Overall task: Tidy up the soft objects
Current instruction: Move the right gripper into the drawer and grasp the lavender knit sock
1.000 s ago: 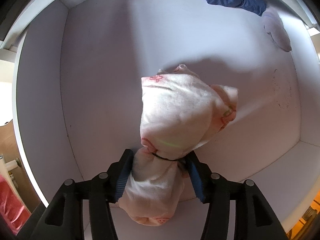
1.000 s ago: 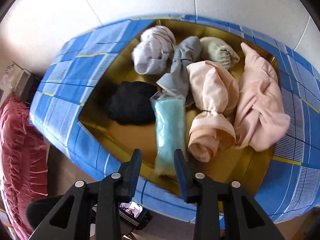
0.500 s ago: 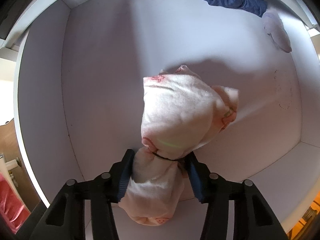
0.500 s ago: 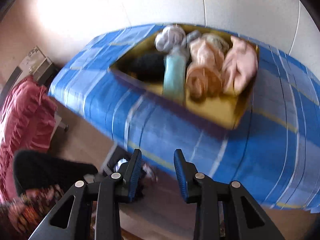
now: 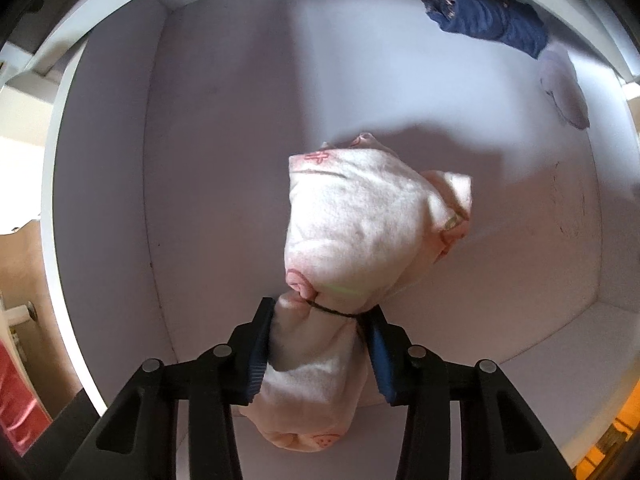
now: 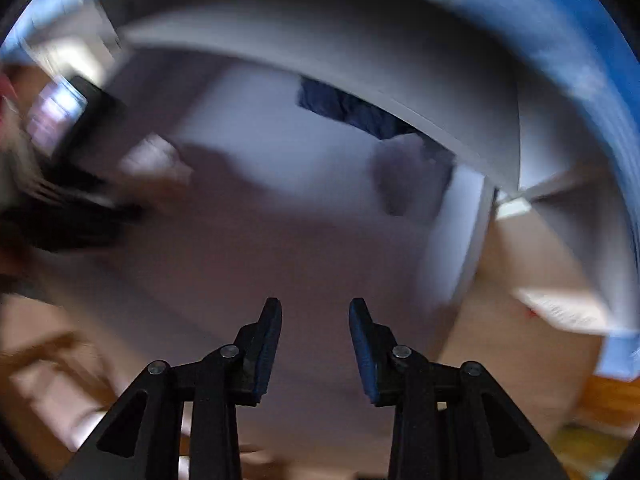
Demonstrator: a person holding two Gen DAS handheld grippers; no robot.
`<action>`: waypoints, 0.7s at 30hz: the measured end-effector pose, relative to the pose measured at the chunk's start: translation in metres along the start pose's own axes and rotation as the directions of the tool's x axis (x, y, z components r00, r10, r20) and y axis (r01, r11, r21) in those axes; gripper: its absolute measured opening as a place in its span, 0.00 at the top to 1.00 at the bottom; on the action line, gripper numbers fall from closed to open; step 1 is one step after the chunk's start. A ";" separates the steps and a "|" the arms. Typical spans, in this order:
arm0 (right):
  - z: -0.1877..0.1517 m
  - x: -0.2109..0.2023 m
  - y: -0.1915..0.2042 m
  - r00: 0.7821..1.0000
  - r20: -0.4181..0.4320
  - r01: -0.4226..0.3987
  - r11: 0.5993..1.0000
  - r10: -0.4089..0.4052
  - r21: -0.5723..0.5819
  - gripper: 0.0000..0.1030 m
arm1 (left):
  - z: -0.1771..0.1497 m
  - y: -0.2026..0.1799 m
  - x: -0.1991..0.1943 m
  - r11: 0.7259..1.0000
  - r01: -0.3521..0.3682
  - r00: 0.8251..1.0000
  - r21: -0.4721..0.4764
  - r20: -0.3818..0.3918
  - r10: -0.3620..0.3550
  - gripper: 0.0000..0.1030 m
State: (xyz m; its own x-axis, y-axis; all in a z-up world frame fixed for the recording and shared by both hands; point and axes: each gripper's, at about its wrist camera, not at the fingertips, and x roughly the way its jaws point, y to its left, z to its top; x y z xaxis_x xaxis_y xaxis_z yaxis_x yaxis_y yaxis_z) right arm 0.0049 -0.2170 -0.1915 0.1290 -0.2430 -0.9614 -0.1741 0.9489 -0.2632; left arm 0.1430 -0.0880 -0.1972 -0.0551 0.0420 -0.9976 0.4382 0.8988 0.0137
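White walls box in most of the left wrist view: it's a drawer seen from straight above. Sitting in the middle is a pink bundle tied with a black band, and its narrow tied neck runs right between the left gripper fingers at the bottom of the frame. The jaws are closing, with both blue pads already pressing on the cloth, while the fat end bulges out above the tips. So that's three soft things in the drawer: the pink one, a navy bundle in the upper right corner, and a pale one just below it.

The right wrist view is badly smeared. Right gripper at bottom centre has its jaws opening, a clear gap and nothing between them. Blurry navy and pale blobs show at upper centre there too.
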 end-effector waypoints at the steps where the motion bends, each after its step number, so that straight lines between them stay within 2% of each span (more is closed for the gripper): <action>1: 0.004 0.007 0.003 0.998 -0.003 0.061 0.997 -0.061 -0.036 0.65 | -0.001 0.000 0.001 1.000 0.004 1.000 -0.004 -0.002 -0.004 0.57; 3: 0.011 0.023 0.006 0.985 0.007 0.171 0.979 -0.171 -0.111 0.65 | -0.002 0.003 0.000 1.000 0.004 1.000 -0.004 -0.002 -0.004 0.57; 5: 0.018 0.035 0.011 0.974 0.021 0.227 0.958 -0.227 -0.176 0.65 | -0.003 0.006 -0.001 1.000 -0.001 1.000 0.004 -0.001 0.001 0.57; 8: 0.030 0.054 0.014 0.962 0.040 0.269 0.921 -0.269 -0.283 0.64 | 0.002 0.009 -0.002 1.000 0.003 1.000 0.001 0.000 -0.003 0.57; 11: 0.041 0.064 0.011 0.956 0.071 0.292 0.895 -0.285 -0.336 0.64 | 0.009 0.017 -0.011 1.000 0.004 1.000 0.001 0.001 -0.004 0.57; 17: 0.065 0.076 -0.010 0.962 0.086 0.274 0.889 -0.261 -0.366 0.62 | 0.006 0.019 -0.014 1.000 0.001 1.000 0.006 0.005 -0.001 0.57; 21: 0.068 0.083 -0.019 0.986 0.056 0.167 0.904 -0.158 -0.394 0.62 | 0.005 0.017 -0.015 1.000 -0.004 1.000 0.009 0.004 0.004 0.57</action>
State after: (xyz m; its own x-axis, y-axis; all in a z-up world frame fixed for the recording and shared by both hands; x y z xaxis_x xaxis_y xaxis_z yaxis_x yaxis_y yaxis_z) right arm 0.0856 -0.2414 -0.2605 0.2094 -0.3783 -0.9017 -0.5201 0.7378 -0.4303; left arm 0.1554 -0.0756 -0.1822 -0.0493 0.0438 -0.9978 0.4461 0.8948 0.0173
